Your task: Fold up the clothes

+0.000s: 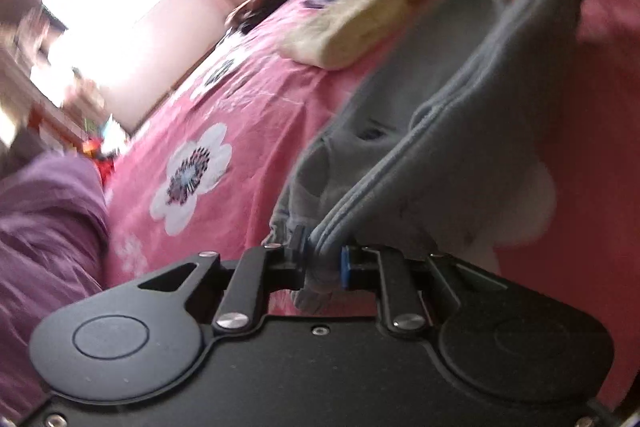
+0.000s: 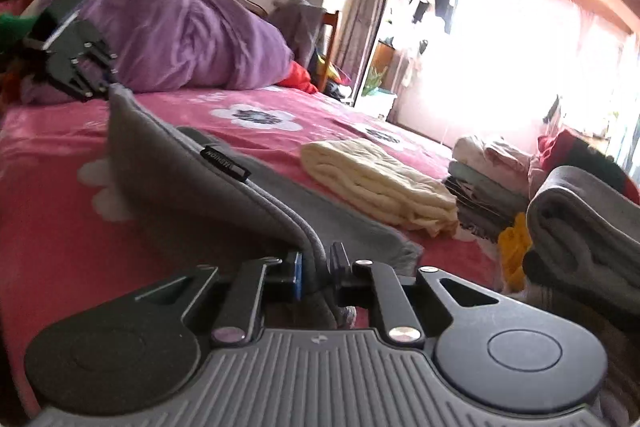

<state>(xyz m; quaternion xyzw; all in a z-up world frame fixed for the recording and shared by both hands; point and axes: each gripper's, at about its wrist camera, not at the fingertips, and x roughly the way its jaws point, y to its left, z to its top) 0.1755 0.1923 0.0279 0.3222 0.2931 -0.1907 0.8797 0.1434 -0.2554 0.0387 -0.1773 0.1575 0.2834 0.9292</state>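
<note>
Grey garment (image 2: 208,183) stretched above pink bed (image 2: 48,227), hem pinched by left gripper (image 1: 325,259) and right gripper (image 2: 318,267) — both clamped. Risk: thin bite, fabric slipping free under tension — lopsided fold.

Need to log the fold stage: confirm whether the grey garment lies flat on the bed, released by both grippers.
No: the grey garment is lifted, its edge pinched by the right gripper and the left gripper.

bare pink bedsheet (image 2: 48,187) lies open left of the right gripper (image 2: 316,267); ahead-right a cream folded cloth (image 2: 380,183) and stacked clothes (image 2: 488,183) (close together) block passage.
</note>
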